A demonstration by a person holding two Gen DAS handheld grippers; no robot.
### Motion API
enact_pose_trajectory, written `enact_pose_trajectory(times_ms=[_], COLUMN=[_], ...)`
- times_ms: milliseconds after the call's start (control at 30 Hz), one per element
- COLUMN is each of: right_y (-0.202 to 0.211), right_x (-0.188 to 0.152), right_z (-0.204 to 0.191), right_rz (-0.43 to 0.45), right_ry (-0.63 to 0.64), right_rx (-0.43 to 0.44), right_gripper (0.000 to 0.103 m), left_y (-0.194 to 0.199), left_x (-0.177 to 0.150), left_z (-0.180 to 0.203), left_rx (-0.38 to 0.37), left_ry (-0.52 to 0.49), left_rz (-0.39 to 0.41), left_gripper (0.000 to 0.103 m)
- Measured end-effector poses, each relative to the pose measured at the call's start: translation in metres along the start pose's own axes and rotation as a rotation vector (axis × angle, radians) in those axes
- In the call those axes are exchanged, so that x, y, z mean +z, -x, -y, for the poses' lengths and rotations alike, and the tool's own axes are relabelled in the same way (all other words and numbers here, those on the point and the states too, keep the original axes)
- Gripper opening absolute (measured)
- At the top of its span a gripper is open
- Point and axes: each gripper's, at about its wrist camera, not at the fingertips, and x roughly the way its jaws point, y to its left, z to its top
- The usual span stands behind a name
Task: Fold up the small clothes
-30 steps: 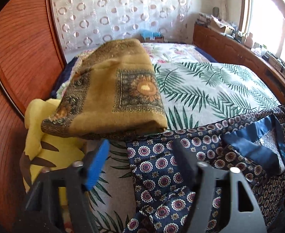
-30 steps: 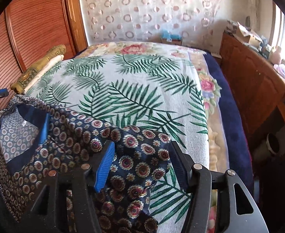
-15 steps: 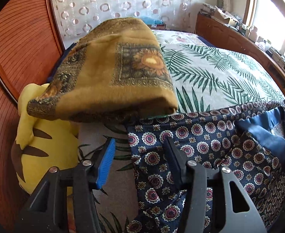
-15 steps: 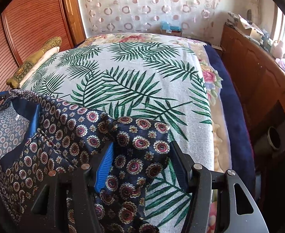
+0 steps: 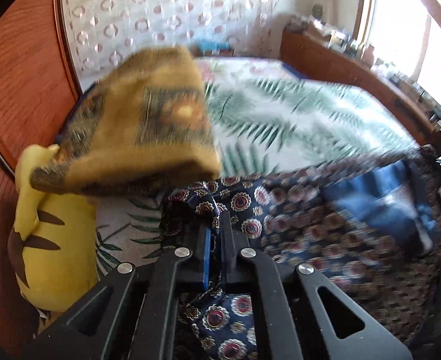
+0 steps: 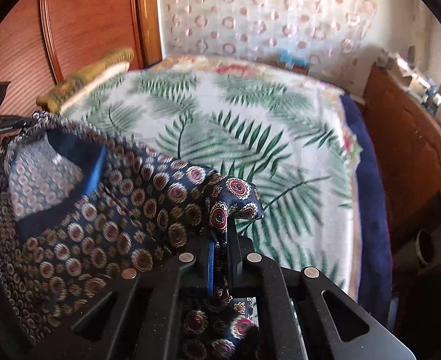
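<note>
Navy garment point(image 6: 106, 210) with red-and-gold medallions, white bedspread point(image 6: 250, 138) with green palm fronds, mustard blanket point(image 5: 148, 132).

1. Garment point(image 5: 295, 225) point(image 6: 106, 216): small, dark navy, printed all over with red-and-gold round medallions.
2. Plain blue lining point(image 5: 370, 192) point(image 6: 79, 153) showed at an opening, paler inside face with a small white tag visible there.
3. It was unfolded, stretched sideways, lifted at two ends; one end bunched into a knob point(image 6: 235, 198), the other puckered into tight folds point(image 5: 202, 204).
4. It hung over the near edge of the palm-leaf bedspread point(image 6: 250, 138); parts were blurred.
</note>
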Motion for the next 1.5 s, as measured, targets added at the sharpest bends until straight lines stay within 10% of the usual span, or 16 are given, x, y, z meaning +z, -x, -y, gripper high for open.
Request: enact_pose_trajectory(times_ms=[367,633,1233,1500], right_y=[0.136,0.200,0.004,0.010], right_x=[0.052,0.117,0.148,0.135], right_z=[0.003,0.010,0.020,0.038], right_rz=[0.322,0.468,0.179,0.185], right_ry=[0.044,0.098,-0.026,-0.137], right_rx=[-0.100,-0.211,-0.251,-0.198], right_gripper=[0.004,0.004,0.004,0.039], left_y=[0.140,0.163,-0.014,-0.012], left_x=[0.065,0.131,0.145,0.129], left_z=[0.024,0.010,-0.011,-0.003], left_rx=[-0.050,-0.003,0.160,0.098], left_ry=[-0.003,0.015,0.046,0.030], left_rz=[0.380,0.488,0.240,0.198], left_gripper=[0.005,0.005,0.006,0.063])
